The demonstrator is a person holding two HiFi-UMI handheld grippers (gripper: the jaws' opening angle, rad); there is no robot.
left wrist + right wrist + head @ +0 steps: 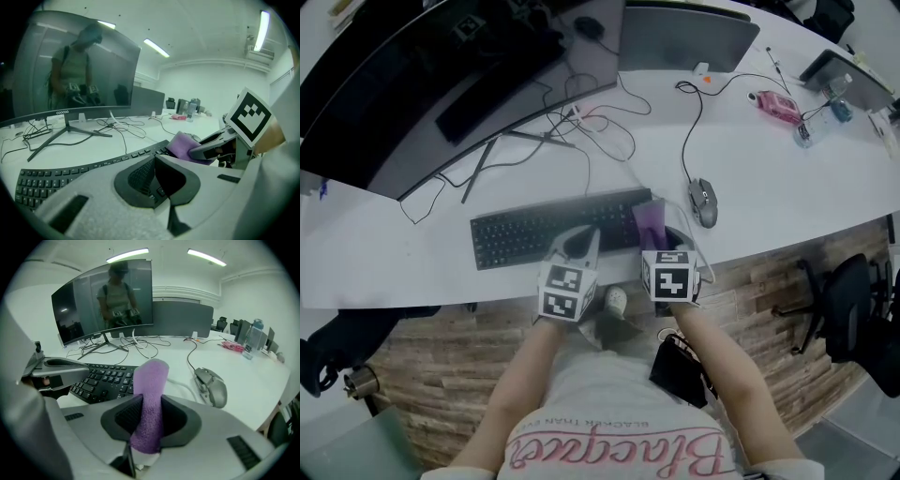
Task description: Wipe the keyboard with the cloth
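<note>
The monitor (75, 65) bezel reads "coocaa" (print on the shirt (619, 412) is too warped to read). The left gripper (155, 161) has its jaws together, empty, over the keyboard (520, 232). The right gripper (149, 416) is clamped on the purple cloth (151, 380), at the keyboard's right end.

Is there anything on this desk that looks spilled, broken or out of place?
Nothing spilled or broken. Only the thin loose cables lie tangled on the white desk behind the flat black keyboard.
</note>
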